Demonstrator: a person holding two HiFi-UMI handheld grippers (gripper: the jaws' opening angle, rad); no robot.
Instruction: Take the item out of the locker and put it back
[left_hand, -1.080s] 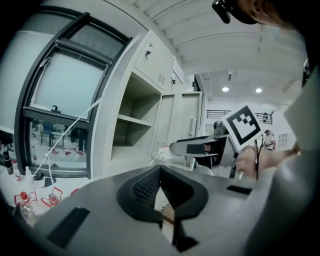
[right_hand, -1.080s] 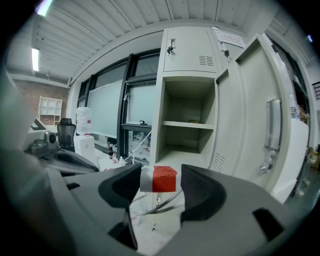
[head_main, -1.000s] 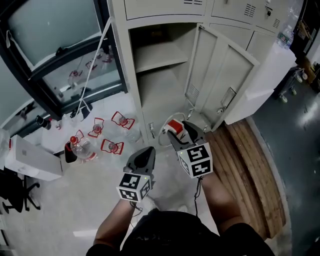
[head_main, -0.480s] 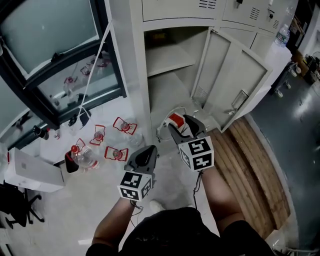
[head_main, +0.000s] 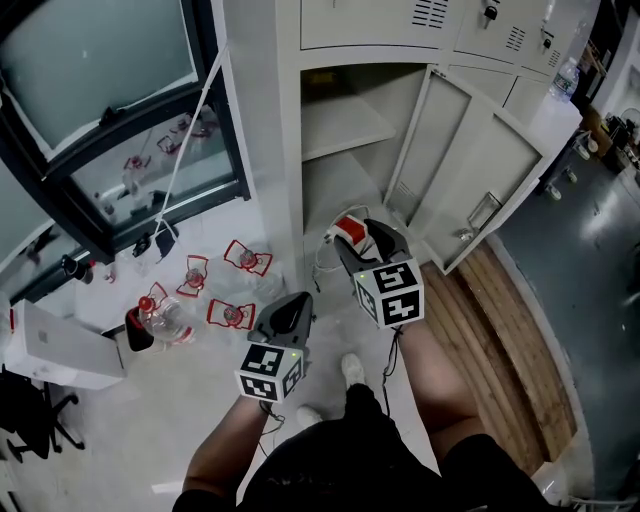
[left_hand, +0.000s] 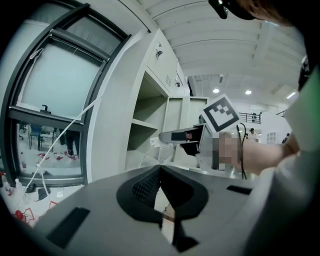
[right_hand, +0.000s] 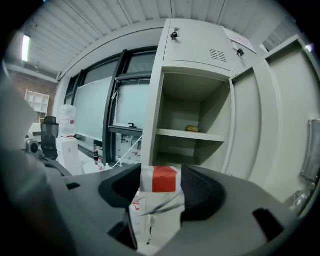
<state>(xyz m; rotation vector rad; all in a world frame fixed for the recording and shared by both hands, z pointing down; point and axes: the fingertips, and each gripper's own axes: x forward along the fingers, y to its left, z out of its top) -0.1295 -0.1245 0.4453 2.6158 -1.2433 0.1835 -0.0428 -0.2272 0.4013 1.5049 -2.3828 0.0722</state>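
A: Two grippers. Are both busy?
B: Only one. The right gripper (head_main: 362, 238) clamps the single white red-banded block (right_hand: 161, 179) before the open locker (head_main: 285, 150). The left gripper (left_hand: 160, 168) is pinched together, empty.

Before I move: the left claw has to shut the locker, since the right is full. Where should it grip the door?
Probably the free edge of the door, near the latch, pinched from the open side. The door stands swung wide to the right with that thin edge exposed; its flat panel offers nothing else to pinch. The left claw is shut, so open it first.
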